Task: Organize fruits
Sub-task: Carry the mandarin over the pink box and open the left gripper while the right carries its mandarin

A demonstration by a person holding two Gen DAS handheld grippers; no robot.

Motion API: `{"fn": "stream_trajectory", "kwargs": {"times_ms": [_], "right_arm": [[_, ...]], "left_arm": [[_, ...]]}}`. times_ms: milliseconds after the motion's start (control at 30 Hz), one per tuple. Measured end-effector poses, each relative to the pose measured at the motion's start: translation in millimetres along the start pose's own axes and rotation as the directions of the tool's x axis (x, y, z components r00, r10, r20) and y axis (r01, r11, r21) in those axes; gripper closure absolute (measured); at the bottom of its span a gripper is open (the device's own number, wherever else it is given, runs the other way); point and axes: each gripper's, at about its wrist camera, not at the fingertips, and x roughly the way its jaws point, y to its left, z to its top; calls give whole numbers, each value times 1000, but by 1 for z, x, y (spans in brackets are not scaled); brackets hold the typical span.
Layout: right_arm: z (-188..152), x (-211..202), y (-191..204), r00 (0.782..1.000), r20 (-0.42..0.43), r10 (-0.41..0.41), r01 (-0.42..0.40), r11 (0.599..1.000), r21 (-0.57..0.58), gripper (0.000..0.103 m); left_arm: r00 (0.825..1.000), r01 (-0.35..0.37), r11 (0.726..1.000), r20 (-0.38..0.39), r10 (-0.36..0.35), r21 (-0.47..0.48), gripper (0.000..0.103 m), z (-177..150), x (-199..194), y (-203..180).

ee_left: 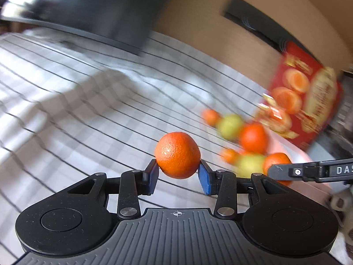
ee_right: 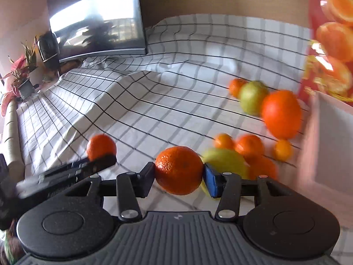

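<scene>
Across the checked cloth [ee_right: 136,101] most fruit [ee_right: 253,145] lies unsorted beside the red box [ee_right: 331,44], while my left gripper [ee_left: 178,177] and right gripper [ee_right: 179,177] each clamp one orange [ee_left: 177,154], lifted, neither placed yet.

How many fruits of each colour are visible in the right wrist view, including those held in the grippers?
Orange fruits: 8, one in the left gripper, one in the right gripper
Green fruits: 2
Total: 10, though blur makes this approximate
</scene>
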Motion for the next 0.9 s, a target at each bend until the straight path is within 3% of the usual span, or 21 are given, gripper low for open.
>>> {"fn": "stream_trajectory", "kwargs": {"times_ms": [100, 233, 467, 600, 667, 800, 900], "right_arm": [[-24, -28, -19, 999, 32, -38, 37, 999, 11, 56], [-56, -54, -55, 996, 16, -92, 91, 992, 84, 56], [-96, -92, -102, 974, 1, -227, 223, 960, 166, 56], [-104, -111, -109, 947, 23, -321, 314, 937, 153, 56], [-103, -122, -111, 936, 51, -347, 337, 931, 142, 56], [-90, -152, -118, 912, 139, -386, 357, 914, 192, 56], [-66, -183, -126, 895, 229, -384, 325, 911, 255, 56]], "left_arm": [[990, 117, 991, -87, -112, 57, 59, -14, 9, -30], [957, 247, 962, -183, -224, 114, 59, -33, 18, -72], [897, 365, 911, -335, -288, 193, 59, -52, 37, -134], [869, 407, 893, -382, -314, 193, 59, -41, 52, -166], [874, 403, 892, -375, -310, 202, 59, -30, 61, -181], [913, 353, 908, -294, -282, 226, 59, 3, 69, -204], [921, 357, 906, -251, -299, 229, 59, 34, 79, -219]]}}
